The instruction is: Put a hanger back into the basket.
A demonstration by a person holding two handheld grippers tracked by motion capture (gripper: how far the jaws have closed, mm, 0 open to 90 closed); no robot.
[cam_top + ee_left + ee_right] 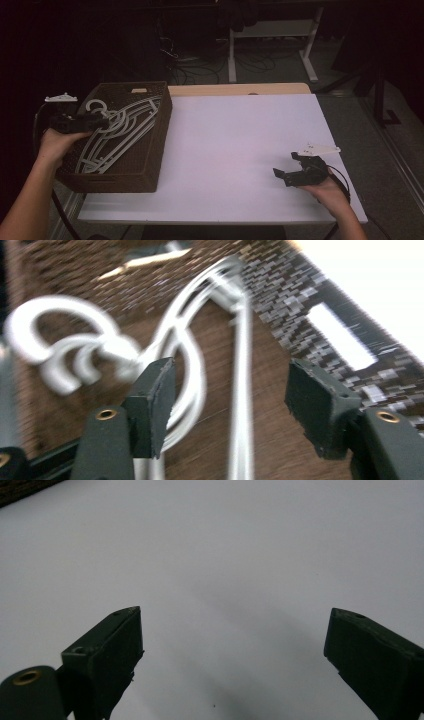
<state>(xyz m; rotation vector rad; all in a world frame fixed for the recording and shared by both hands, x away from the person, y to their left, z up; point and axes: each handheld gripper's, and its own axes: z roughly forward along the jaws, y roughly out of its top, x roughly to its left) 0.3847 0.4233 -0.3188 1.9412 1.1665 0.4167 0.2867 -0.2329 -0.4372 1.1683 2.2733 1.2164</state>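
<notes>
Hangers [117, 132] lie in the basket [150, 165] at the table's [240, 150] nine o'clock edge.

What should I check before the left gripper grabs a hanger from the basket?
1. Left gripper jaws open: ok.
2. Nothing pinched between its pads: ok.
3. Hangers lying inside the basket: ok.
4. One hanger separate from the rest: not ok, hooks overlap.
5. Jaws lined up on one hanger: cannot tell, the left gripper view is blurred.
6. Right gripper open over the white table, away from the basket: ok.

Dim room — white table [240, 150], grey floor [360, 115], desk legs [232, 55] behind.
</notes>
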